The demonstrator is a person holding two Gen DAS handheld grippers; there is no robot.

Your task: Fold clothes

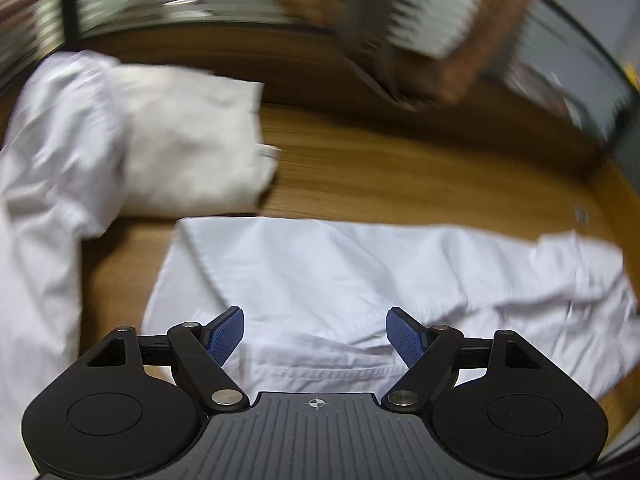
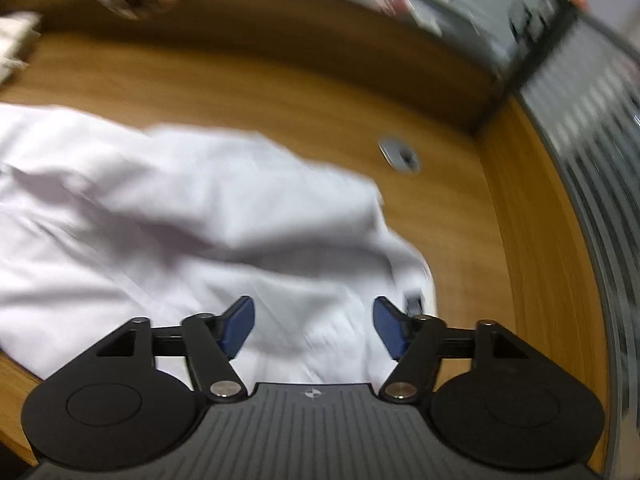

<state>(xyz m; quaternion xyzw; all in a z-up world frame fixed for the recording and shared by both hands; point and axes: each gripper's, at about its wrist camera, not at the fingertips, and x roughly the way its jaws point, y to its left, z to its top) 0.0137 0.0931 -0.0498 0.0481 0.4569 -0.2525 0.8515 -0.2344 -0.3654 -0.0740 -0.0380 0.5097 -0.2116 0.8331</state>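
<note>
Both grippers, the left gripper point(image 1: 315, 334) and right gripper point(image 2: 313, 326), hang with jaws apart and empty above a white shirt point(image 1: 340, 280) spread on the wooden table point(image 1: 400, 176). Thin, limp cotton would likely slide and bunch; seams or hems seem the surest hold.

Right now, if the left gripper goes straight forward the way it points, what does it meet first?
Most likely the white shirt lying on the wooden table. The left gripper has its jaws open over it; depth is unclear.
</note>
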